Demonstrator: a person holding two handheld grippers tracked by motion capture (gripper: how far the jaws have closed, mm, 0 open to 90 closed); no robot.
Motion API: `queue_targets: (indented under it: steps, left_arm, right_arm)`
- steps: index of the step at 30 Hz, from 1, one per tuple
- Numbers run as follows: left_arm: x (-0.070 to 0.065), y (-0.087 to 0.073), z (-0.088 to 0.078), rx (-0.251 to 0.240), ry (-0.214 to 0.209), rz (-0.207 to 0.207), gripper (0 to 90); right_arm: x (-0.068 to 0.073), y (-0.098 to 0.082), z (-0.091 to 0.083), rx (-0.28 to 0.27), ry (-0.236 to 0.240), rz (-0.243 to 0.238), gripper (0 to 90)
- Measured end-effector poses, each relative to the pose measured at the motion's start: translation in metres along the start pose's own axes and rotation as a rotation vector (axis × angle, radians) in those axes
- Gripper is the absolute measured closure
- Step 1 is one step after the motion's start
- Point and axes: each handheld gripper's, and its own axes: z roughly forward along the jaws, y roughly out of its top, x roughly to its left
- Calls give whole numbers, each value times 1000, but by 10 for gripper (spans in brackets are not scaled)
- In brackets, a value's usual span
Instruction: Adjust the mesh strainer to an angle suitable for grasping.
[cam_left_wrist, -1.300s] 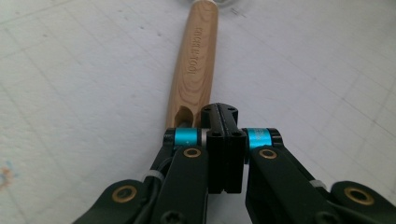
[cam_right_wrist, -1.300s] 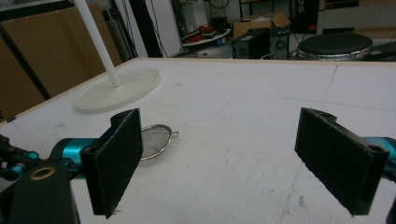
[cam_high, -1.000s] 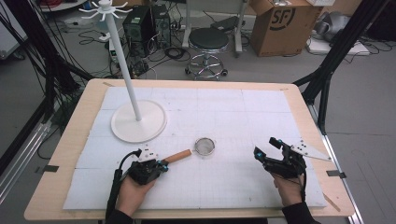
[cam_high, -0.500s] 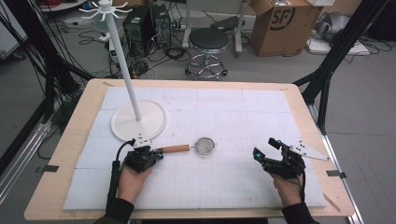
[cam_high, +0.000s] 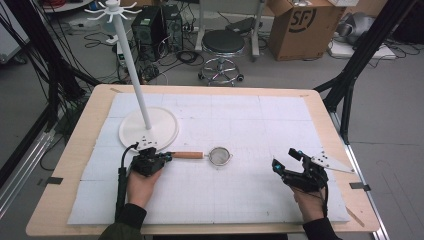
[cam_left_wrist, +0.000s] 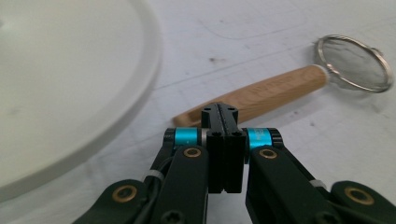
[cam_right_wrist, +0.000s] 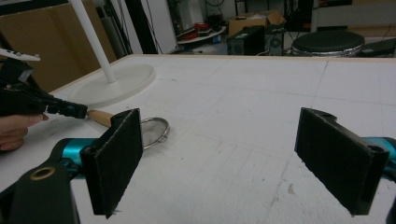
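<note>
A small metal mesh strainer with a wooden handle lies flat on the white mat, its handle pointing left. My left gripper is shut, jaws pressed together, and its tip sits at the handle's free end; in the left gripper view the tip lies just before the handle, nothing between the jaws. My right gripper rests low at the right of the mat, open wide and empty. The right gripper view also shows the strainer and the left gripper.
A white stand with a round base, a tall pole and hooks on top stands just beyond my left gripper. The table's wooden rim frames the mat. A stool and a cardboard box sit on the floor behind.
My left gripper has moved away from the person, toward the stand's base. The handle has swung with it from slanted to level, while the sieve end barely shifted. The right gripper has kept still.
</note>
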Motion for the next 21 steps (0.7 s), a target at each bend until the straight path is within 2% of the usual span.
queue_targets:
  steps: [2,4,6,8,11,15,17,21]
  left_arm:
    - [6,-1,-3,-9,-2,-41,900]
    - [9,-1,-5,-12,36,-38,900]
    - [13,-1,-5,-14,25,-73,900]
    - [15,-1,-4,-5,54,-69,900]
    - [16,0,-2,6,55,-94,900]
    - [12,3,5,50,55,-78,899]
    - [11,5,8,51,65,-78,899]
    - [10,8,13,49,66,-106,898]
  right_arm:
    - [0,0,0,0,-1,-1,143]
    - [0,0,-1,0,1,-3,143]
    - [1,0,-1,3,1,0,143]
    - [1,0,-2,4,0,3,143]
    - [1,0,-2,-4,2,1,143]
    - [2,0,-2,-1,4,2,143]
    - [2,0,-3,1,4,3,143]
    - [2,0,-5,0,-4,3,143]
